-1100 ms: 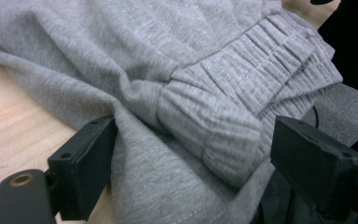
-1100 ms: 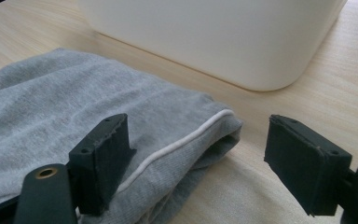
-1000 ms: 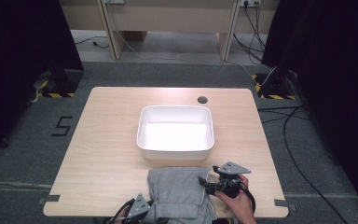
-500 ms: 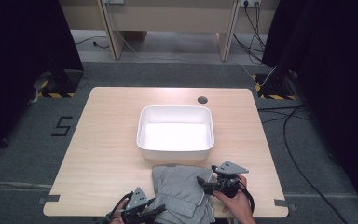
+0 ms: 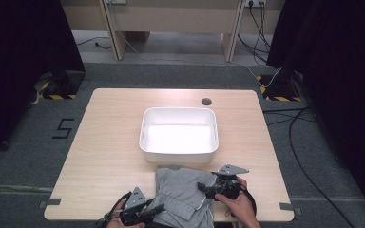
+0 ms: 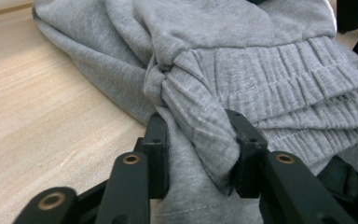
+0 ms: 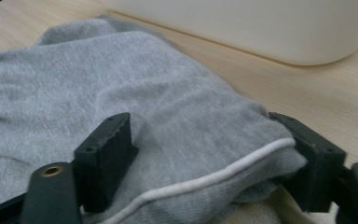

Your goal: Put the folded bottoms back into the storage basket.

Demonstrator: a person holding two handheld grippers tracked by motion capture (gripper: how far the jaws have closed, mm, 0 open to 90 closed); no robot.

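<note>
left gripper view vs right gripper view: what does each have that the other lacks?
Left gripper view: ribbed waistband, left tongs just closed, pinching a bunched fold. Right gripper view: white tub, white piping, right tongs just been closing, straddling the fabric edge, not yet clamped. Both: grey garment, wooden table.

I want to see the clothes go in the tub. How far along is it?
Only the grabbing is under way. The left hand-held gripper has pinched a fold of the grey clothes. The right hand-held gripper has just been closing around the white-trimmed edge, not yet squeezing it. The clothes lie on the table in front of the white tub, which holds nothing. Lifting and dropping in probably remain.
</note>
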